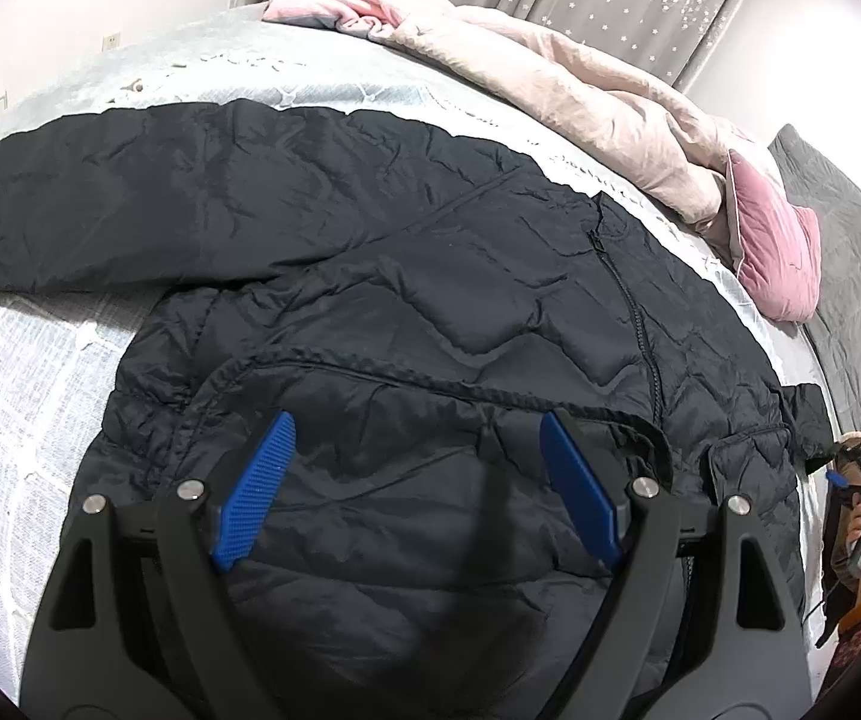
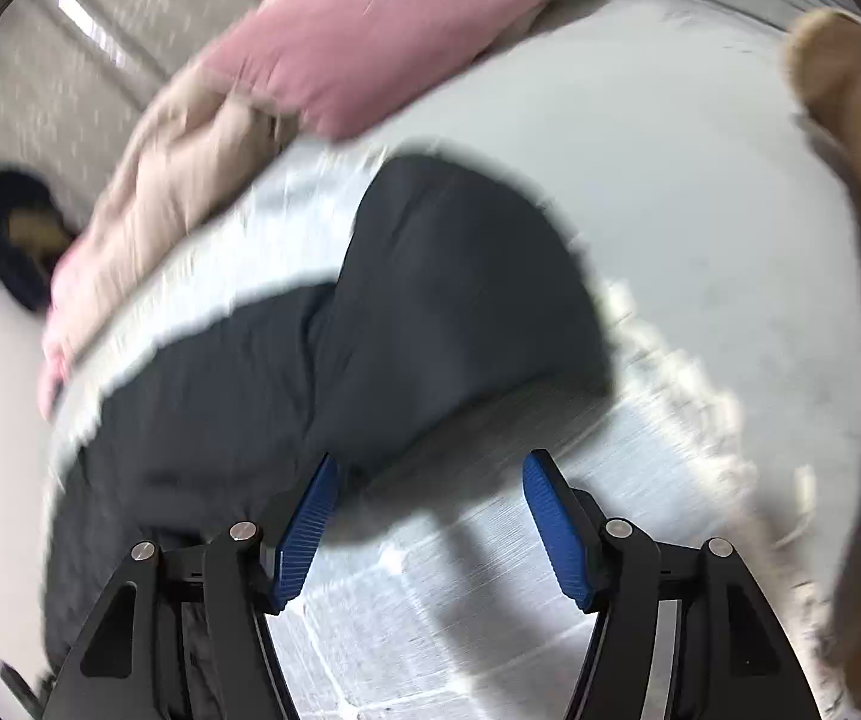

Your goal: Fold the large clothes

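One dark puffy jacket (image 1: 406,276) lies flat on the bed (image 1: 22,372), zipper at 2 o'clock. One pink pillow (image 1: 778,252) sits at 3 o'clock. The left gripper (image 1: 415,450) hangs over the jacket, fingers wide apart, grasping nothing. The right gripper (image 2: 430,480) fingers are released too. No writing can be read.

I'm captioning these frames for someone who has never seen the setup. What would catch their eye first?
The big black quilted jacket spread zipper-up across the pale grey bedspread, one sleeve stretched out to the left. Behind it, a heap of pink bedding and a pink pillow lie along the far edge. Up close, the left claw hangs open over the jacket's hood.
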### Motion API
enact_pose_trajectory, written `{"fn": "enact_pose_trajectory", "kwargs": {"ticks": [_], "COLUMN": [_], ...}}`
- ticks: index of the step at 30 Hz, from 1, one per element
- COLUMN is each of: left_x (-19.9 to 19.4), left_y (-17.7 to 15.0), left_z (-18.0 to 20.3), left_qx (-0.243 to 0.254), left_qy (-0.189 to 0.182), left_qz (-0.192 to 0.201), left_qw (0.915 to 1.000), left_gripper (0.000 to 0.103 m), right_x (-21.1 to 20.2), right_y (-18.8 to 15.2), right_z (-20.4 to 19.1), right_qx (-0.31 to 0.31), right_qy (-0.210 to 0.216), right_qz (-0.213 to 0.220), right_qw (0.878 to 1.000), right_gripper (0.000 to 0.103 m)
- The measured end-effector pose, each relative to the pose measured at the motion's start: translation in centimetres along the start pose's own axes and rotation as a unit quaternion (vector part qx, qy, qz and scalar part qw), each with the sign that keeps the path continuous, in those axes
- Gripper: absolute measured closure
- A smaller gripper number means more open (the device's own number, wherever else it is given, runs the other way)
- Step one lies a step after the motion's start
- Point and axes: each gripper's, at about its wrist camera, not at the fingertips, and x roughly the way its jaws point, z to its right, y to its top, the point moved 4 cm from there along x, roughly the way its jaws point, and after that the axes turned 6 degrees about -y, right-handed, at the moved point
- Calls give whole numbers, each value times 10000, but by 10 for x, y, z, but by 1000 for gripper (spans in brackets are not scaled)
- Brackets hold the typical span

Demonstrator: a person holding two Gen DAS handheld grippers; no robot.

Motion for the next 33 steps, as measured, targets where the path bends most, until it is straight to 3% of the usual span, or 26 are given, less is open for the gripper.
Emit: {"fn": "enact_pose_trajectory", "kwargs": {"ticks": [4,7,9,11,12,13,15,16,17,18,20,21,22,23,24,25,26,29,31,33], "left_x": [-2,-1,2,5,7,8,10,10,10,10,9,9,9,8,8,8,6,-8,-21,-38], "left_y": [0,-1,-3,-5,-7,-8,-10,-11,-11,-11,-12,-12,-12,-12,-12,-12,-12,-8,-4,-4], "left_z": [7,13,17,19,20,21,24,26,27,28,31,31,32,32,32,31,31,26,19,5], "left_qx": [73,184,232,274,296,323,395,434,469,517,582,604,623,627,637,645,663,776,771,639], "left_qy": [-65,-164,-224,-208,-192,-178,-152,-133,-116,-99,-63,-44,-8,20,50,62,104,426,665,828], "left_qz": [151,149,109,58,35,14,-14,-16,-13,-12,-34,-58,-89,-114,-171,-207,-265,-414,-474,-542], "left_qw": [9998,9996,9994,9994,9994,9993,9991,9990,9988,9986,9983,9981,9980,9980,9978,9977,9974,9952,9937,9930], "left_gripper": [19,19,19,19,19,19,19,19,19,19,19,19,19,19,19,19,19,19,19,19], "right_x": [-4,13,23,36,42,44,43,39,29,10,-29,-49,-61,-58,-47,-42,-40,-58,-70,-83], "right_y": [4,-8,-14,-18,-15,-11,6,13,25,36,49,50,50,49,48,45,40,20,11,-1], "right_z": [34,40,46,48,48,48,49,46,37,22,-8,-20,-29,-31,-25,-18,-9,4,-1,-8], "right_qx": [816,1394,1998,2710,2894,2978,2992,2933,2656,2157,1059,440,-225,-794,-1148,-1286,-1289,-968,-1052,-1225], "right_qy": [3,892,1549,2291,2449,2417,2059,1852,1557,1183,639,197,-654,-1680,-2668,-3205,-3431,-3067,-2857,-2738], "right_qz": [59,-318,-567,-727,-678,-594,-302,-167,21,362,1169,1608,1931,1916,1665,1467,1309,1265,1252,1230], "right_qw": [9966,9857,9658,9321,9228,9216,9312,9378,9514,9686,9854,9858,9787,9637,9423,9269,9212,9384,9443,9460], "right_gripper": [36,36,36,37,37,36,40,67,83,90,93,93,93,90,79,76,75,58,36,30]}}
